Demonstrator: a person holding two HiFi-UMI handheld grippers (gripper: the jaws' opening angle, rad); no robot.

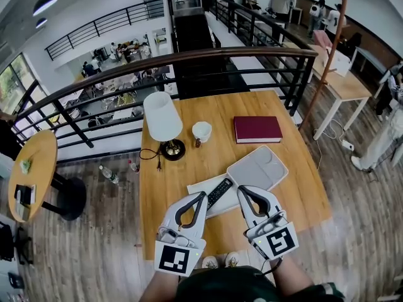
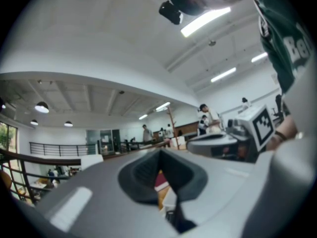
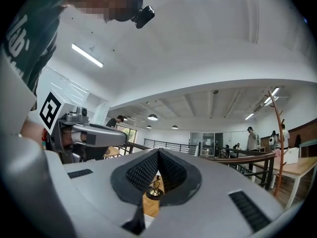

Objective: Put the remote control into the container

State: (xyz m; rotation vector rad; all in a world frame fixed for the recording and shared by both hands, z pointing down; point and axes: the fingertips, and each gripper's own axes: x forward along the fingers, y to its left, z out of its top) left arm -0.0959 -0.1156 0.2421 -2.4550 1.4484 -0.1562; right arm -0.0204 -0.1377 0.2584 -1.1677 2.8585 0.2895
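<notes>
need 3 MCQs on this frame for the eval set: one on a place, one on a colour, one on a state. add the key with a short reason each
1. The remote lies:
A) on the white sheet next to the grey container
B) inside the container
C) against the lamp base

2. The cover of the book is:
A) blue
B) green
C) dark red

3. The left gripper and right gripper are:
A) both wide open
B) both shut, holding nothing
C) left shut on the remote

Key:
1 A: the head view shows the remote on the sheet, outside the container's rim.
2 C: the cover reads dark red against the wooden table.
3 B: each gripper view shows the jaw tips meeting with nothing clamped between them.
</notes>
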